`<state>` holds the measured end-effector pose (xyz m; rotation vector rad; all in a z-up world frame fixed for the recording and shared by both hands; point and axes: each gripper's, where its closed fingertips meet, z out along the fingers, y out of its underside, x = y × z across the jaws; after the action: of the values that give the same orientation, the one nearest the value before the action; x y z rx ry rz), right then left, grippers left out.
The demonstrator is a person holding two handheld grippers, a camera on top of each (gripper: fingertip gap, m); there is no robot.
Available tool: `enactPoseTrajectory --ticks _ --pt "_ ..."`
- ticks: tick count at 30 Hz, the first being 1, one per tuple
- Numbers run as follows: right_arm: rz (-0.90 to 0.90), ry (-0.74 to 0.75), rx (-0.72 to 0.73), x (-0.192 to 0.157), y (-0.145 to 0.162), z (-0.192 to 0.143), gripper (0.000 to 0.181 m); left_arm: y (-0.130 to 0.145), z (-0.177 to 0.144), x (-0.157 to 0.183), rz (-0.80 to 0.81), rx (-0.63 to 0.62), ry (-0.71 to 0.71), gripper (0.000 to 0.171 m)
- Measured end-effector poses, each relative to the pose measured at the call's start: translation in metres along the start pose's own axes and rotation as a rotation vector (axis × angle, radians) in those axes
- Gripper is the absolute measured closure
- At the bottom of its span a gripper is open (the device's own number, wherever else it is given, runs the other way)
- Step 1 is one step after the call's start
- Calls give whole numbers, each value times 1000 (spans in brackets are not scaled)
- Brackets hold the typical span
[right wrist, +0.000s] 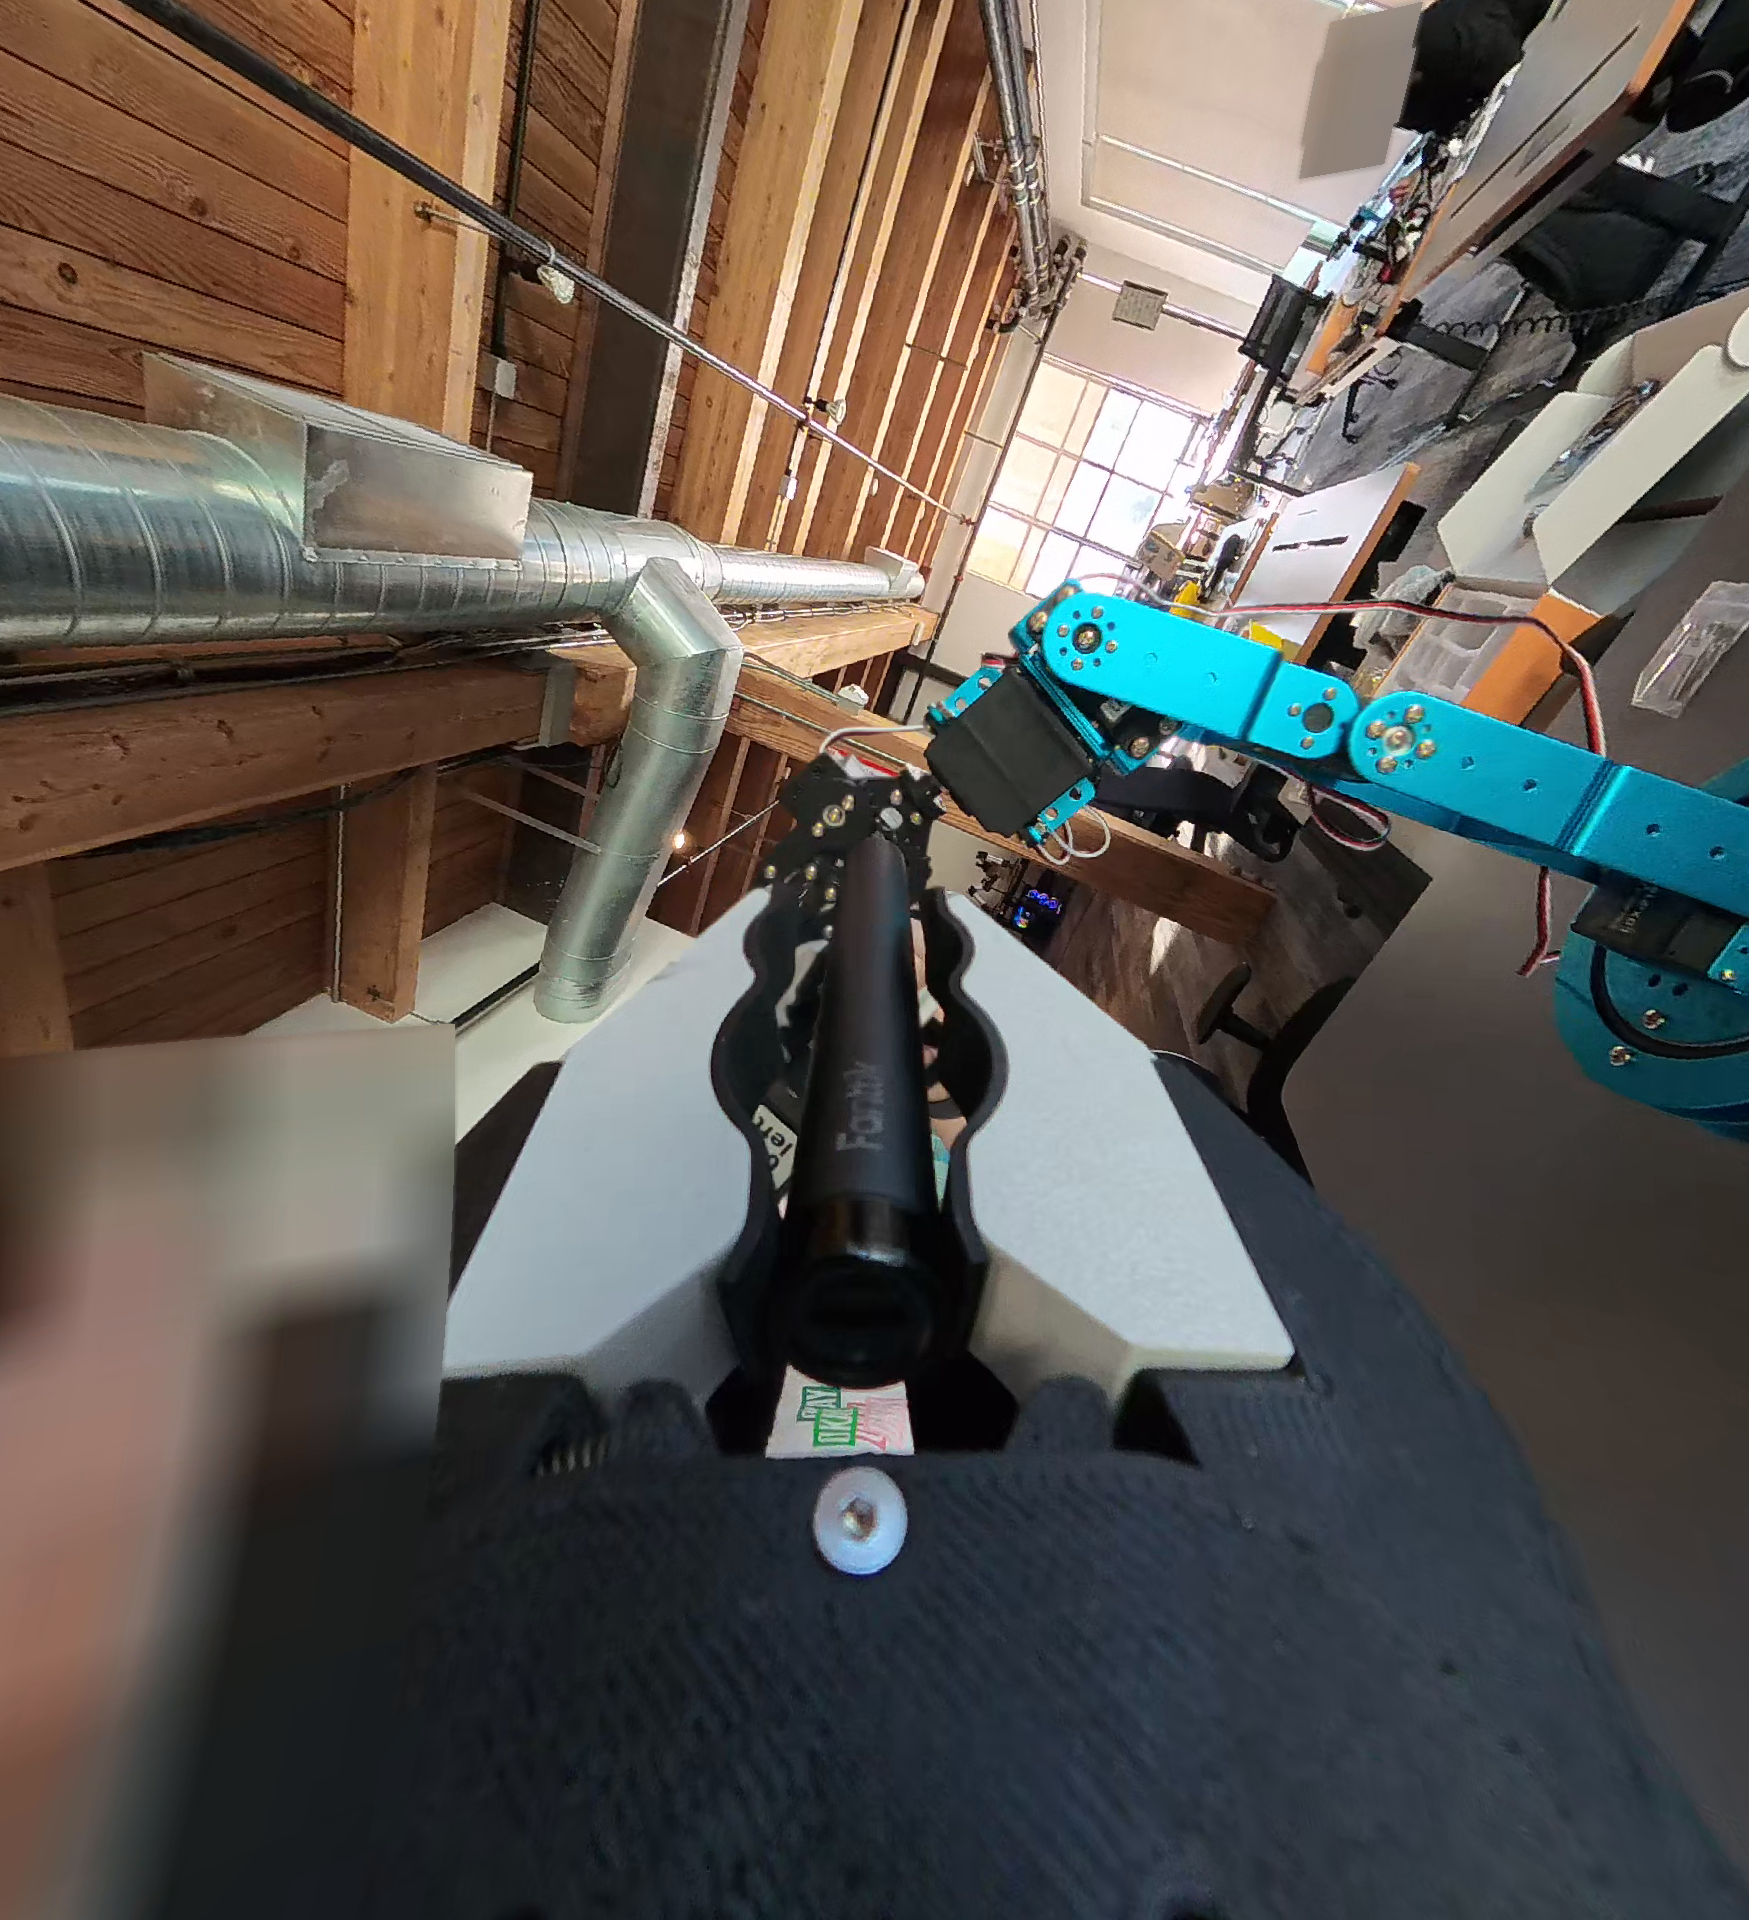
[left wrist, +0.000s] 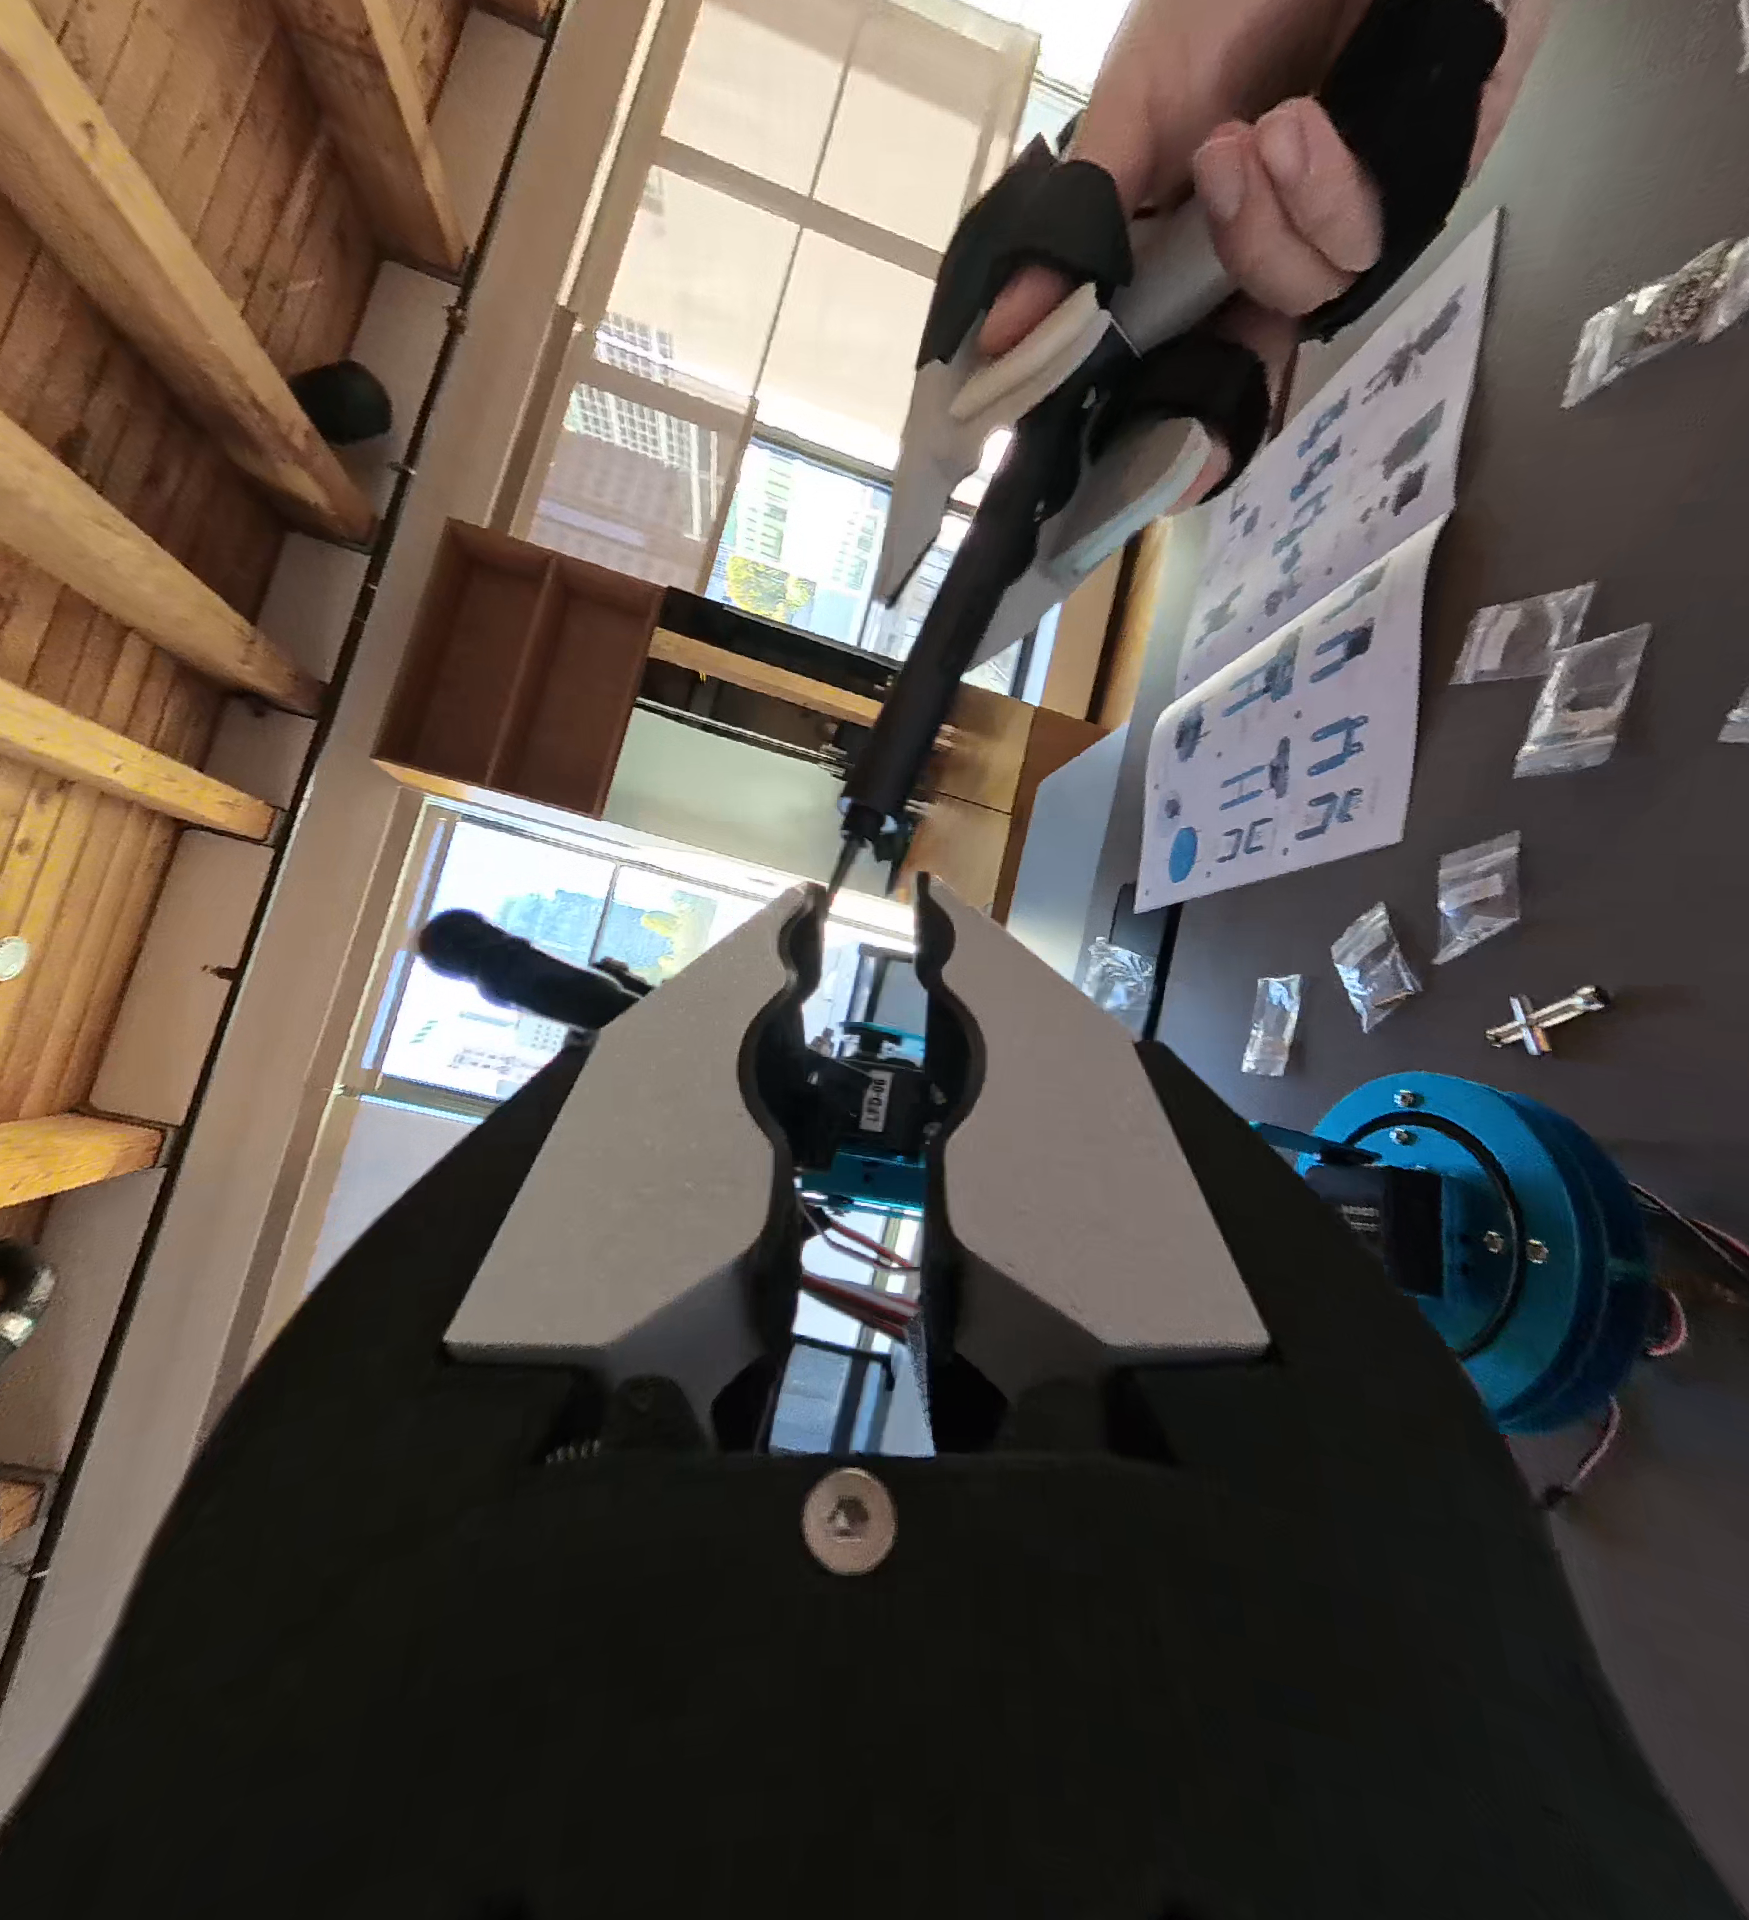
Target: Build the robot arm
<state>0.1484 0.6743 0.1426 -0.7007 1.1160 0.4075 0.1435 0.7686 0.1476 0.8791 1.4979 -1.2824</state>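
Grippers (left wrist: 867, 902) (right wrist: 849, 914) – two; right apparently clamps one screwdriver (right wrist: 865, 1049).

The blue round base (right wrist: 1722, 935) is running off the right edge; the small bags' (left wrist: 1576, 696) contents are staying too small to tell.

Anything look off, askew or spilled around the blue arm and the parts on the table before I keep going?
Nothing stands out. Parts bags lie scattered but sealed beside the open manual. Blue arm sits on its base; right gripper holds the screwdriver at the claw.
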Motion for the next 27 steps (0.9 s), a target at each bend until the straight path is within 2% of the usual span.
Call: enactPoseTrajectory --ticks 6,16,22,27 --pt "11 -14 7 6 1 -7 158 8 4 26 -55 -29 12 149" --pt "-25 -30 3 8 -1 -22 157 14 8 65 -171 -68 -11 147" --pt "-55 -42 -20 8 -2 -28 157 14 14 80 -300 -86 -39 140" --pt "-39 -59 -48 7 -2 -32 157 24 17 94 -334 -148 -57 140"
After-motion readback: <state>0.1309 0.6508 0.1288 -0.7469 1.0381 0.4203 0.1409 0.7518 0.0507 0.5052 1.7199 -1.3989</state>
